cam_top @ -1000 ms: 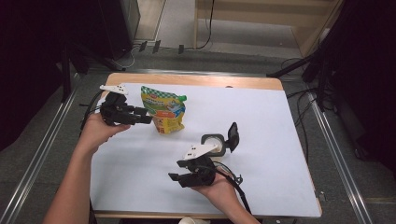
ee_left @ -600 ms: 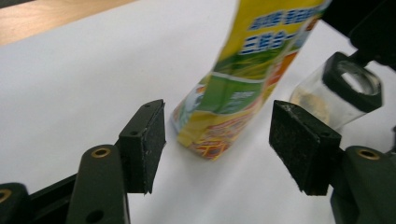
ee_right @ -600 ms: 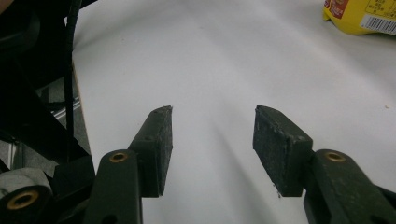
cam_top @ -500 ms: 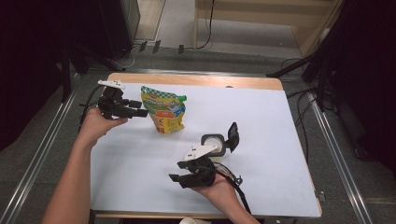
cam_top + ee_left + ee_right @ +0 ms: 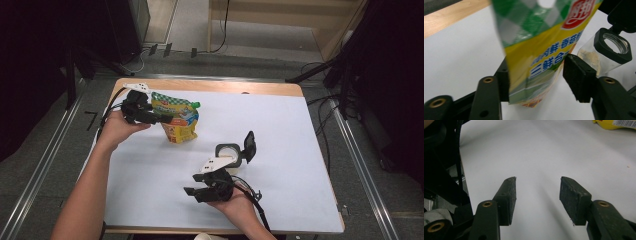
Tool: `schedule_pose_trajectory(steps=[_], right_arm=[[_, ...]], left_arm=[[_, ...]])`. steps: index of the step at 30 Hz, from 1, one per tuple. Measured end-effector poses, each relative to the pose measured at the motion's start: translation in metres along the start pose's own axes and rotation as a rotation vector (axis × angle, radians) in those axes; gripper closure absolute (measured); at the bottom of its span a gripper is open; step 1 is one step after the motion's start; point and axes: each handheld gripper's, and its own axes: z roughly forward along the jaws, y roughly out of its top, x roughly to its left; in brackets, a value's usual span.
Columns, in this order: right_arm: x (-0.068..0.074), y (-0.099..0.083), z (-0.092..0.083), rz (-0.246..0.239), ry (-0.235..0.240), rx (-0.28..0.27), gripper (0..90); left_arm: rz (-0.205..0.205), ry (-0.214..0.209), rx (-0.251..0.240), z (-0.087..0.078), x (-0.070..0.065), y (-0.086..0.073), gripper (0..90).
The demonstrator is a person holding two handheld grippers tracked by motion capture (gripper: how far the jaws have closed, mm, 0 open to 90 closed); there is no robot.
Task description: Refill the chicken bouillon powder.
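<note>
Left gripper [image 5: 165, 118], at ten o'clock on the white-covered table [image 5: 300, 150]: jaws just closing around the upright green-and-yellow printed foil pouch [image 5: 179, 119], one pad touching, the other apart, so not yet clamped. Right gripper [image 5: 192, 192], at six o'clock: jaws parted, empty. Clear glass jar with open black flip lid [image 5: 231, 152] stands near centre, just beside the right gripper's grey plate.

Table [image 5: 300, 91]: wooden top, pale edge showing along the far side, covered almost wholly by a white sheet [image 5: 280, 130].

On the sheet:
- Stand-up pouch [image 5: 179, 117], green and yellow, printed, green cap, upright, toward the far left corner.
- Clear jar [image 5: 227, 152] with black flip lid [image 5: 249, 146] open, near the middle, well apart from the pouch.
</note>
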Motion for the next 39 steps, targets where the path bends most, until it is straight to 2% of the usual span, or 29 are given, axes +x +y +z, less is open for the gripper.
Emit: schedule_pose_trajectory(steps=[2,4,7,9,11,21,23,26,31,35,39], right_arm=[[0.0,0.0,-0.002,0.005,-0.003,-0.007,48.8],[0.0,0.0,-0.002,-0.005,-0.008,-0.017,48.9],[0.0,0.0,-0.002,-0.022,-0.014,-0.026,48.9],[0.001,0.0,-0.002,-0.023,-0.009,-0.029,48.9],[0.001,0.0,-0.001,-0.027,-0.009,-0.026,48.9],[0.002,0.0,0.002,-0.029,-0.01,-0.035,47.2],[0.003,0.0,0.002,-0.03,-0.01,-0.035,46.8],[0.002,0.0,0.002,-0.026,-0.011,-0.04,46.3],[0.002,0.0,0.0,-0.016,-0.016,-0.049,46.1],[0.001,0.0,0.001,-0.015,-0.018,-0.043,45.9],[0.001,0.0,0.002,-0.019,-0.021,-0.041,45.5]], left_arm=[[0.003,0.002,0.002,0.002,0.0,0.0,52.3],[-0.012,-0.006,0.001,0.002,0.001,-0.001,54.1],[-0.021,-0.01,-0.007,0.001,0.002,-0.003,62.2],[-0.024,-0.031,-0.017,0.001,0.002,-0.004,66.6],[-0.019,-0.035,-0.018,0.001,0.001,-0.004,70.3],[0.014,0.016,-0.045,0.002,-0.009,-0.003,83.7],[0.023,0.023,-0.047,0.003,-0.011,-0.002,85.6],[0.022,0.011,-0.044,0.005,-0.013,-0.001,88.1],[0.017,0.0,-0.05,0.007,-0.014,-0.001,87.0],[0.034,0.018,-0.056,0.011,-0.017,0.001,84.8],[0.026,0.03,-0.044,0.01,-0.02,0.004,89.6]])
